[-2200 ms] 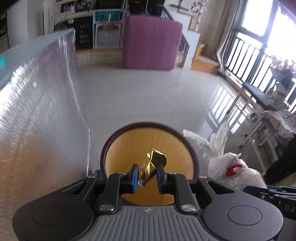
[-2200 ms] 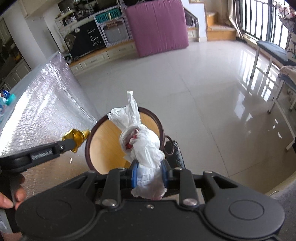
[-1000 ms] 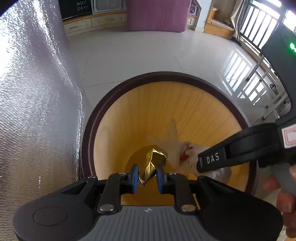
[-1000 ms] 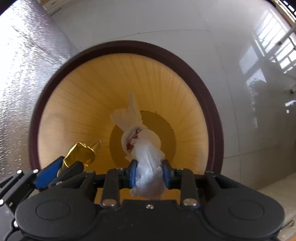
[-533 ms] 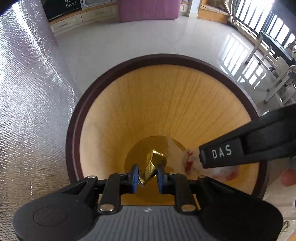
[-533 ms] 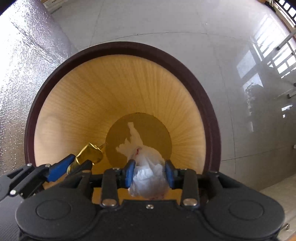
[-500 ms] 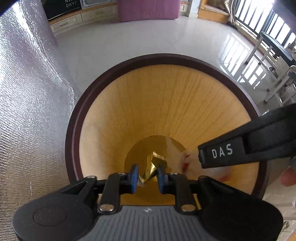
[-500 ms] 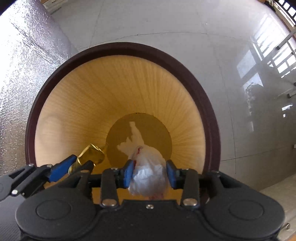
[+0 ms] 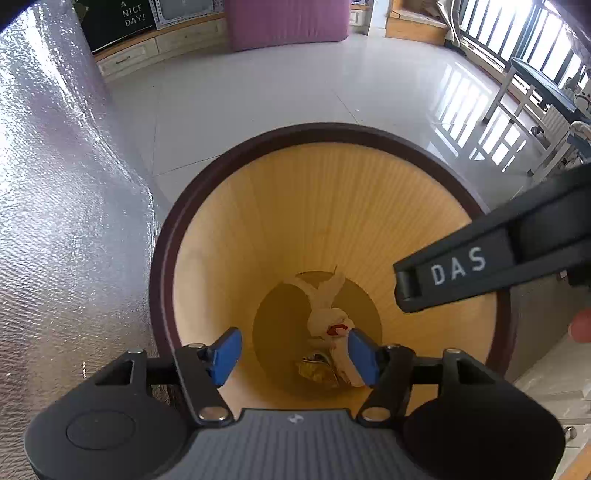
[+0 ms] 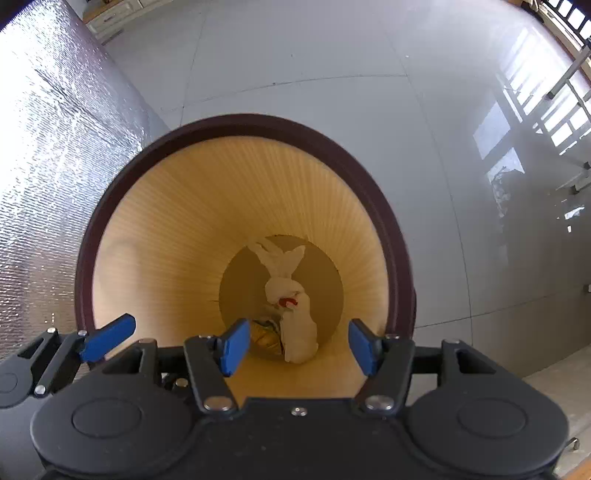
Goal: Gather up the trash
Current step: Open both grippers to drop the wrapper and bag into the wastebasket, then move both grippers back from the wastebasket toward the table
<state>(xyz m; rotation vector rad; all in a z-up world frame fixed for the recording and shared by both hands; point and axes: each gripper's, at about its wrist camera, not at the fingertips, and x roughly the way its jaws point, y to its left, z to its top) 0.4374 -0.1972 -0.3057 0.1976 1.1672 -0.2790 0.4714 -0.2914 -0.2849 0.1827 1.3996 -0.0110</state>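
Note:
A round wooden bin with a dark brown rim point(image 9: 192, 206) point(image 10: 110, 192) stands below both grippers. On its bottom lie a knotted white plastic bag point(image 9: 325, 314) point(image 10: 291, 291) and a crumpled gold wrapper point(image 9: 316, 369) point(image 10: 264, 334). My left gripper point(image 9: 293, 354) hangs over the bin mouth, its jaws opening with nothing between the blue pads. My right gripper point(image 10: 295, 345) is also over the bin, jaws opening and empty. The right gripper's black arm point(image 9: 480, 266) crosses the left wrist view. One blue pad of the left gripper point(image 10: 107, 338) shows at the lower left of the right wrist view.
A silver foil-covered surface point(image 9: 55, 221) point(image 10: 44, 147) rises close on the left of the bin. Glossy grey floor tiles point(image 9: 258, 92) spread beyond it. A pink mattress point(image 9: 284, 18), low cabinets and a chair by the window point(image 9: 535, 85) stand far off.
Both grippers opened. The gold wrapper left the left pads and the white bag left the right pads; both dropped to the bin's bottom.

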